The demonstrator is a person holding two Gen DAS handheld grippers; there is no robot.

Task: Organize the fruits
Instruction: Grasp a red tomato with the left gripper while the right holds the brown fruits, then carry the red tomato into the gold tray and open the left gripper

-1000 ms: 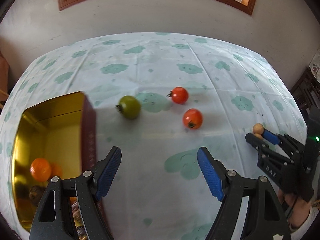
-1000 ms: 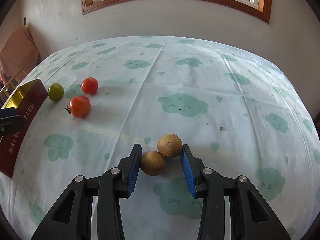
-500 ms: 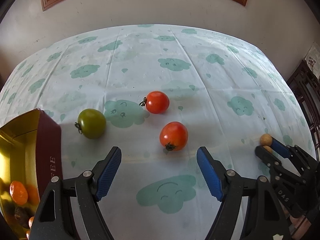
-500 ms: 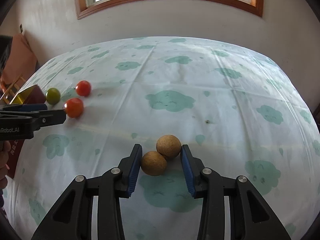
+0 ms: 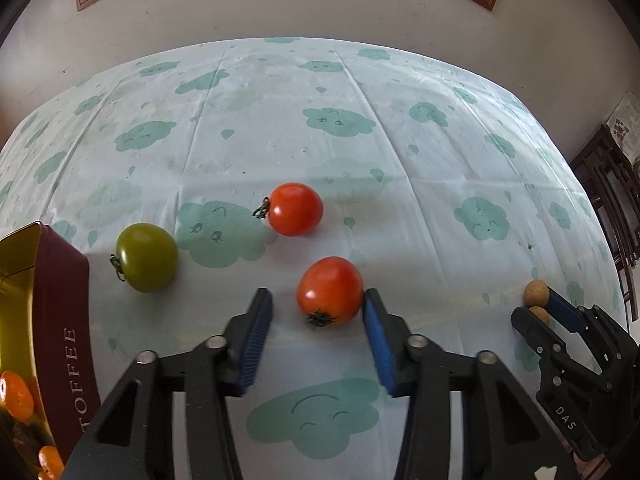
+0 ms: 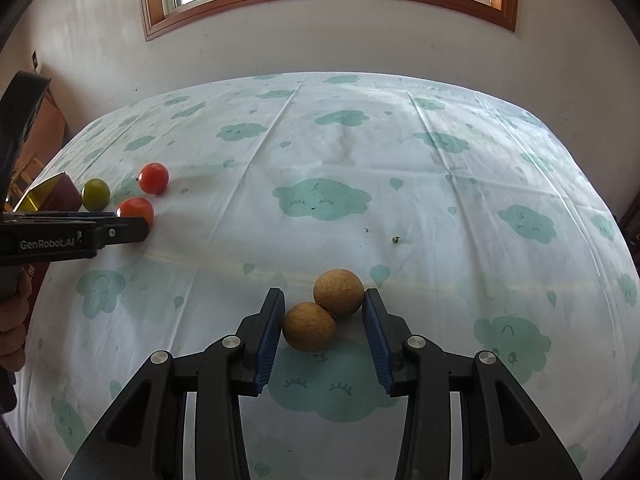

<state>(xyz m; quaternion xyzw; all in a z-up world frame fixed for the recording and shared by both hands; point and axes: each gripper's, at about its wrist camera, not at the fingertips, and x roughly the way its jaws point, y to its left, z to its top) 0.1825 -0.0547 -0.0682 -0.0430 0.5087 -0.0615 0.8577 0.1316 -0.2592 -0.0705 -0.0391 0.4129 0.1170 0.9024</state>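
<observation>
My left gripper (image 5: 317, 309) is open around the nearer red tomato (image 5: 329, 291); its right pad (image 5: 374, 334) touches the fruit, the left pad stands apart. A second red tomato (image 5: 295, 209) and a green tomato (image 5: 146, 257) lie beyond on the cloth. My right gripper (image 6: 323, 309) is shut on two joined brown longans (image 6: 324, 307), one against each pad, resting on the cloth. The right gripper also shows in the left wrist view (image 5: 538, 312). The left gripper shows in the right wrist view (image 6: 136, 227) at the tomatoes.
A dark red toffee tin (image 5: 68, 320) with a gold inside stands at the left and holds several small oranges (image 5: 16, 396). The table wears a cloud-print cloth (image 6: 400, 152). A wall and window lie behind; dark furniture (image 5: 612, 184) stands at the right.
My left gripper has moved forward and right from the tin to the near red tomato, now between its fingers, and narrowed. My right gripper has stayed on the longans.
</observation>
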